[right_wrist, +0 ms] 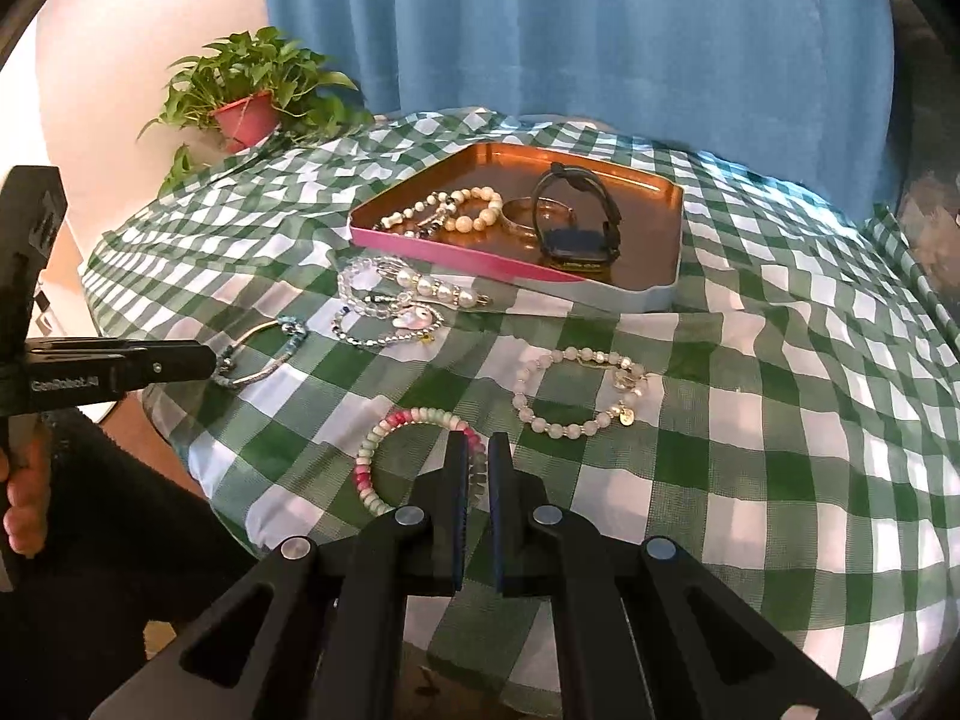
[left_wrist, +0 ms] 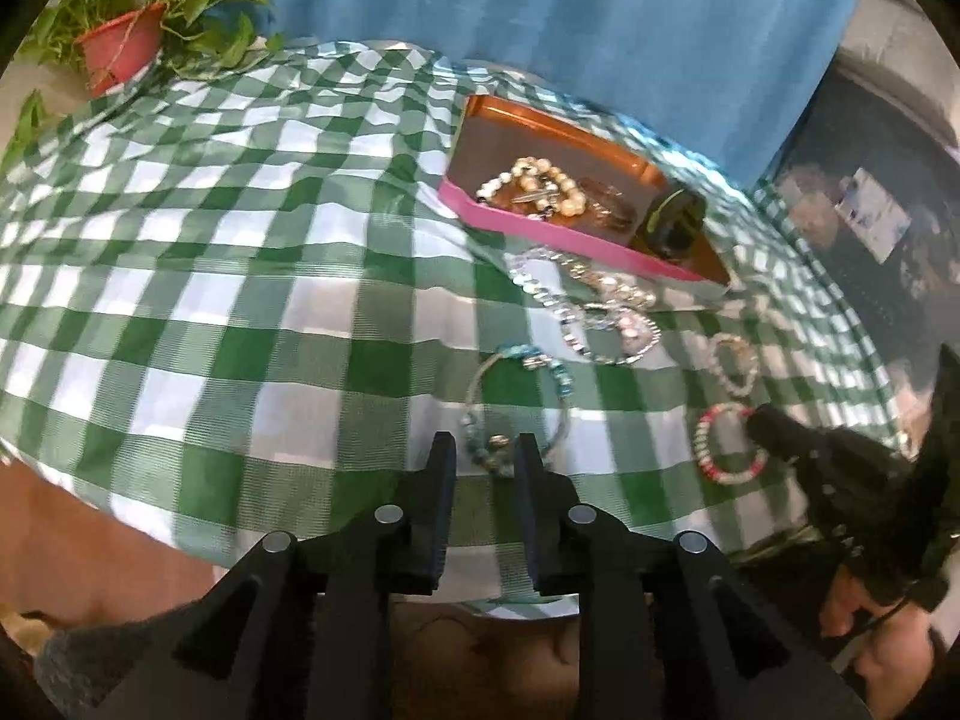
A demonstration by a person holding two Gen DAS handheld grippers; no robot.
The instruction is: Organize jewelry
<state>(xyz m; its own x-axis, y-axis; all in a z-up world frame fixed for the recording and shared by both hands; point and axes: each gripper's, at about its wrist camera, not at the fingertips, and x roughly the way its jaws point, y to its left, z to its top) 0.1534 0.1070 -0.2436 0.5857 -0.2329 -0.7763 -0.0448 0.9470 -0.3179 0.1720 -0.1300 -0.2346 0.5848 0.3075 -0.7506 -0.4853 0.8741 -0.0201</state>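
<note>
A round table under a green-and-white checked cloth (right_wrist: 750, 450) carries a copper tray with a pink rim (right_wrist: 420, 240) at its far middle. The tray holds a cream bead bracelet (right_wrist: 474, 213), a gold bangle (right_wrist: 531, 216) and a black watch (right_wrist: 576, 222).

The left wrist view looks down its own left gripper (left_wrist: 483, 450), whose jaws stand a little apart over the near edge of a thin bangle with blue beads (left_wrist: 528, 360); a small charm of that bangle lies between the fingertips, and the pads do not press on it. At its right edge the same view shows the right gripper (left_wrist: 759, 423) from the side, its tip down on the pink-and-white bead bracelet (left_wrist: 729, 444).

The right wrist view gives that bracelet (right_wrist: 384, 444) more clearly: the jaws are nearly closed right at its right-hand beads, though whether they pinch a bead I cannot tell. Only this view shows plainly the pale bead bracelet with gold charms (right_wrist: 579, 390) just right of it, and a heap of clear and pearl pieces (right_wrist: 390, 300) between the bangle and the tray. A potted plant (right_wrist: 246, 108) stands far left, a blue curtain (right_wrist: 600, 30) behind.
</note>
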